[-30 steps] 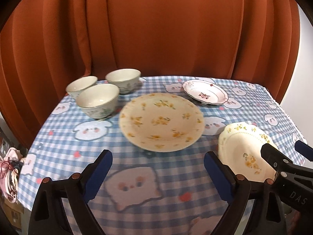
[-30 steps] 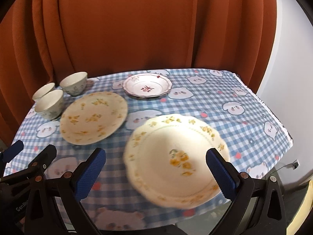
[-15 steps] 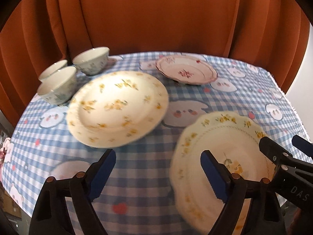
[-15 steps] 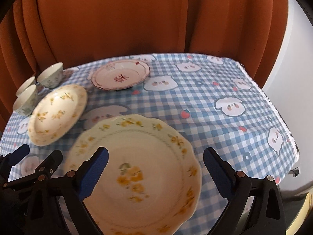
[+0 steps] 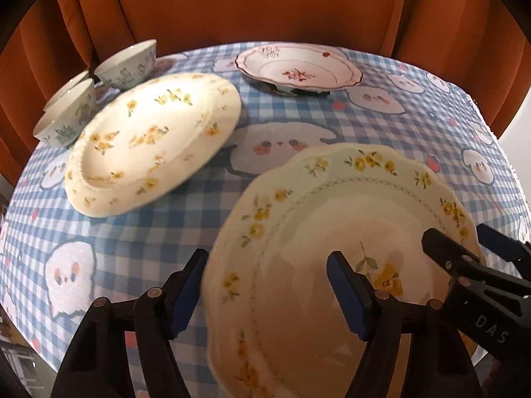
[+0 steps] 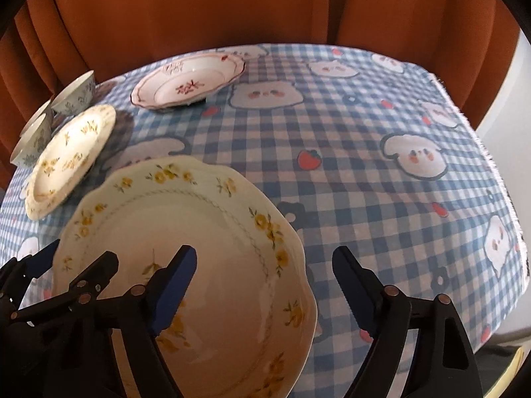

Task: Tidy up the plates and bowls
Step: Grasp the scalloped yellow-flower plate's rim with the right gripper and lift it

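Left wrist view: the left gripper [image 5: 265, 293] straddles the left rim of the scalloped yellow-flower plate [image 5: 335, 232], which fills the lower right of the frame. Its jaws are fairly wide and closing, with the rim between them but nothing pinched yet. The right gripper [image 5: 464, 248] pokes in from the right edge over the same plate. Upper left sits the round yellow-flower plate [image 5: 152, 142], with three bowls [image 5: 127, 66] bunched behind it, and the red-pattern plate [image 5: 298, 69] is top centre. Risk, I'd say: with only one pad over the plate and the other on the tablecloth [image 5: 139, 242], the closing pads could shove the plate sideways or tip it instead of gripping.

Right wrist view: the right gripper [image 6: 262, 290] straddles the plate's right rim [image 6: 186, 265], jaws also wide and closing, not clamped. The left gripper [image 6: 74, 262] comes in at lower left. Both tools crowd one plate, so they could bump each other. Room-wise, the right half of the cloth is bare right up to the frayed table edge [image 6: 491, 159], and the plate looks close to the near edge, so a slide that way could drop it.
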The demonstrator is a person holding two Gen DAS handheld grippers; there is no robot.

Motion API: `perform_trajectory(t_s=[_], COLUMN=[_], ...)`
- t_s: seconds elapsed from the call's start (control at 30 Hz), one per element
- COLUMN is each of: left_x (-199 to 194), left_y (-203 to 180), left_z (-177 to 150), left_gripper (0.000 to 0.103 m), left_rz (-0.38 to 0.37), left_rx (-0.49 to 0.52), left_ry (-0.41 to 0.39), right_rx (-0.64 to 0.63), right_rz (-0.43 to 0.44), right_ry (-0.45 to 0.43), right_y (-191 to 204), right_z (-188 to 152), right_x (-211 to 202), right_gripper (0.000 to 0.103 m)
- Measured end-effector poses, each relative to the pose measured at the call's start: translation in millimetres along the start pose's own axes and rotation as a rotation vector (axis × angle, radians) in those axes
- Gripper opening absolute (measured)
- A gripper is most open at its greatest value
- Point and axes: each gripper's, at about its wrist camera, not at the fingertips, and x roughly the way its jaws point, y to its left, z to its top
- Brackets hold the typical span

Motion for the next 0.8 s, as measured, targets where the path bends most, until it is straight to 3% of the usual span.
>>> perform_trajectory(t_s=[0.33, 0.8], left_x=[4, -11], left_y=[-2, 5], left_z=[3, -3], left_gripper=[0.073, 0.073], left_rz=[0.025, -0.006], left_rx=[-0.053, -0.045], left_ry=[0.035, 0.057], right_rx=[-0.040, -0.008], right_rz=[0.108, 0.081], right_ry=[0.084, 0.131], right_y=[-2, 0], right_z=[1, -1], right_x=[24, 16], right_gripper=[0.068, 0.068])
